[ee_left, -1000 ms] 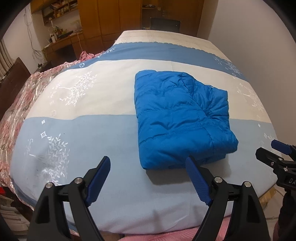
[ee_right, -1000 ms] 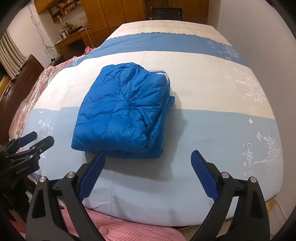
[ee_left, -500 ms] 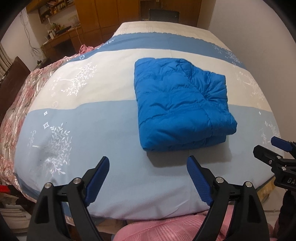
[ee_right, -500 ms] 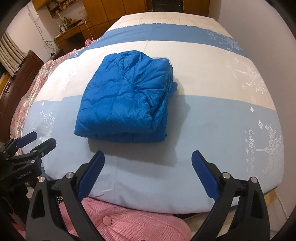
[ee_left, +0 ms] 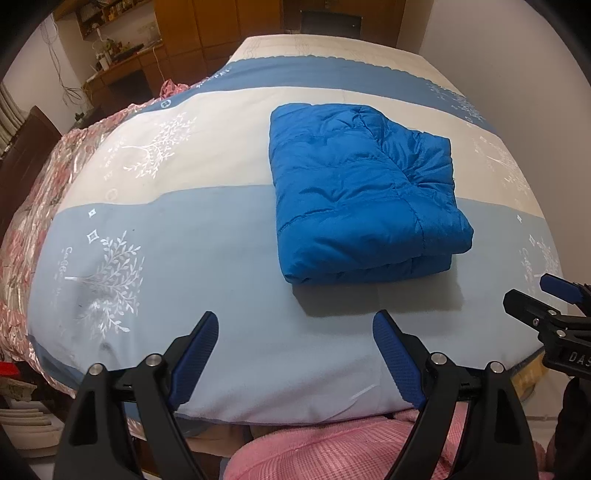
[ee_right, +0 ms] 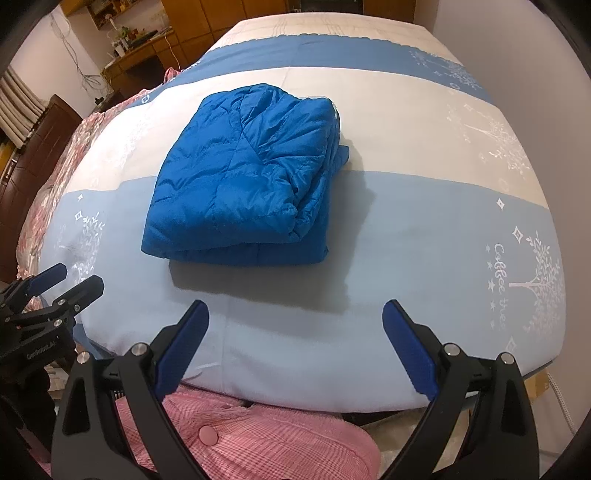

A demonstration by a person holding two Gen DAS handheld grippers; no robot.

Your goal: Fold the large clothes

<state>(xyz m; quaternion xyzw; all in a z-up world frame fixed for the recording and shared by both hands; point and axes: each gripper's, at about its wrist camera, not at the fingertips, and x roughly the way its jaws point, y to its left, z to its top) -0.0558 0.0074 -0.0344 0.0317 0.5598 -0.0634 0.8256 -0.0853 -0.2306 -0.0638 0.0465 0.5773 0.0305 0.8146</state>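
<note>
A blue puffer jacket [ee_left: 364,199] lies folded into a thick square on the bed; it also shows in the right wrist view [ee_right: 245,184]. My left gripper [ee_left: 295,325] is open and empty, held back near the bed's front edge, short of the jacket. My right gripper [ee_right: 293,314] is open and empty, also near the front edge, below the jacket. Each gripper shows in the other's view: the right one [ee_left: 543,302] at the right edge, the left one [ee_right: 55,284] at the left edge.
The bed cover [ee_left: 192,229] has blue and cream bands with white tree prints. A pink floral quilt [ee_left: 33,206] hangs off the left side. A wall [ee_left: 517,74] runs along the right. Wooden cabinets [ee_left: 207,33] stand behind. My pink checked clothing [ee_right: 258,439] is below.
Both grippers have drawn back toward the bed's front edge, so the jacket sits farther ahead of them. Both stay open. The jacket has not moved.
</note>
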